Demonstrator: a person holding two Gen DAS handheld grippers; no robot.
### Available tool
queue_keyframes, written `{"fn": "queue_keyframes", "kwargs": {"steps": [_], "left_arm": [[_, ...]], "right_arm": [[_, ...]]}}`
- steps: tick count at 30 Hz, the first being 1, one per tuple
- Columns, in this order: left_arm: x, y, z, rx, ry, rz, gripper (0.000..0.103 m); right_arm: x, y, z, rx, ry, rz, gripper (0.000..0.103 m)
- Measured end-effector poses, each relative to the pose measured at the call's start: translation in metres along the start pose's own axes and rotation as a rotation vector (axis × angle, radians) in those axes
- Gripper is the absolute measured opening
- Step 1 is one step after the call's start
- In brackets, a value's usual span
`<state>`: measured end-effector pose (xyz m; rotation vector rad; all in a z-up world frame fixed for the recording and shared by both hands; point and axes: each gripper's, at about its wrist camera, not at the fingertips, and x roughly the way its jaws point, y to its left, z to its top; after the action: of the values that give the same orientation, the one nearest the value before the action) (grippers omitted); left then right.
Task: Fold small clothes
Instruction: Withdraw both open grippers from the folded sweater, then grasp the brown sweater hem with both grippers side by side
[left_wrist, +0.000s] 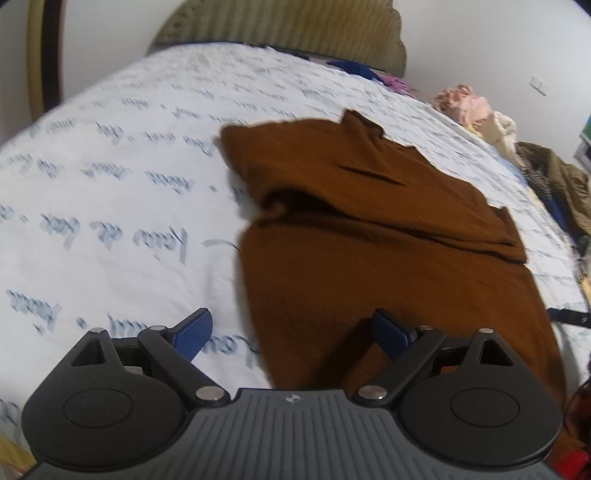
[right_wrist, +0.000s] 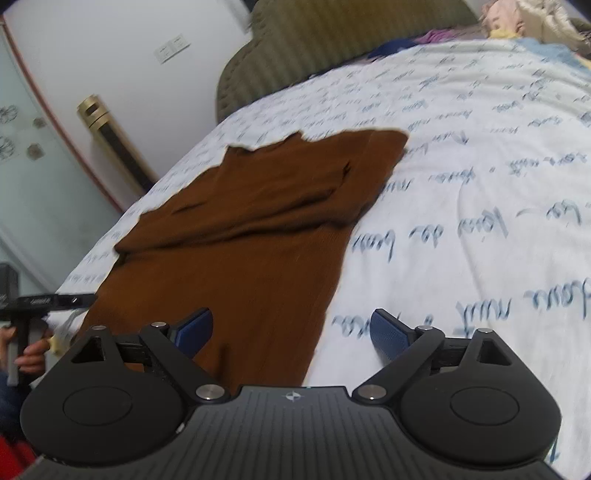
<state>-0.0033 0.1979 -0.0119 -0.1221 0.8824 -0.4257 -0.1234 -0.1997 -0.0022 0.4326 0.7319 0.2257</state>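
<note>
The brown garment (left_wrist: 388, 229) runs out of sight beneath the left tongs (left_wrist: 291, 332), the printed script on the bedsheet (left_wrist: 110, 184) blurs unreadable, and the heaped clothes (left_wrist: 554, 184) are cropped.

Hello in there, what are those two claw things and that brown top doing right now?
Left gripper open, empty. Right gripper open, empty. Brown top on the bed sheet, sleeves folded in, lower half still flat. Nothing in the way.

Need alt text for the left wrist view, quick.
A brown garment, sleeves folded across its chest, lies on a white bedspread printed with blue script. The open left gripper hovers over its near left edge, holding nothing. A padded headboard stands beyond.
</note>
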Motion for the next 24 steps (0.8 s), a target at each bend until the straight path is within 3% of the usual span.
{"fn": "queue_keyframes", "kwargs": {"steps": [4,10,14,15,16,17,18,19,20,22,24], "left_arm": [[0.005,-0.015,-0.006,0.033,0.009,-0.045,0.094],[0.008,-0.048,-0.024,0.127,0.033,-0.172,0.094],[0.005,-0.063,-0.037,0.188,0.028,-0.195,0.094],[0.004,-0.066,-0.039,0.199,0.028,-0.196,0.094],[0.004,-0.068,-0.039,0.209,0.029,-0.199,0.094],[0.004,-0.07,-0.038,0.212,0.028,-0.198,0.086],[0.003,-0.072,-0.037,0.214,0.026,-0.191,0.076],[0.004,-0.073,-0.035,0.218,0.029,-0.176,0.047],[0.005,-0.073,-0.032,0.213,0.037,-0.154,0.028],[0.007,-0.068,-0.025,0.162,0.06,-0.157,0.017],[0.005,-0.062,-0.017,0.112,0.07,-0.194,0.015]], "right_arm": [[0.001,0.013,-0.012,-0.037,0.056,0.051,0.09],[0.012,0.044,-0.027,-0.069,0.148,0.242,0.09],[0.022,0.06,-0.035,-0.054,0.172,0.332,0.089],[0.024,0.064,-0.035,-0.053,0.17,0.324,0.082],[0.026,0.068,-0.034,-0.058,0.169,0.307,0.068],[0.028,0.072,-0.032,-0.064,0.167,0.283,0.056],[0.031,0.073,-0.029,-0.063,0.168,0.257,0.034],[0.033,0.073,-0.028,-0.058,0.171,0.229,0.017],[0.034,0.072,-0.026,-0.052,0.171,0.212,0.016],[0.032,0.069,-0.024,-0.042,0.169,0.226,0.016],[0.026,0.069,-0.022,-0.05,0.154,0.233,0.016]]}}
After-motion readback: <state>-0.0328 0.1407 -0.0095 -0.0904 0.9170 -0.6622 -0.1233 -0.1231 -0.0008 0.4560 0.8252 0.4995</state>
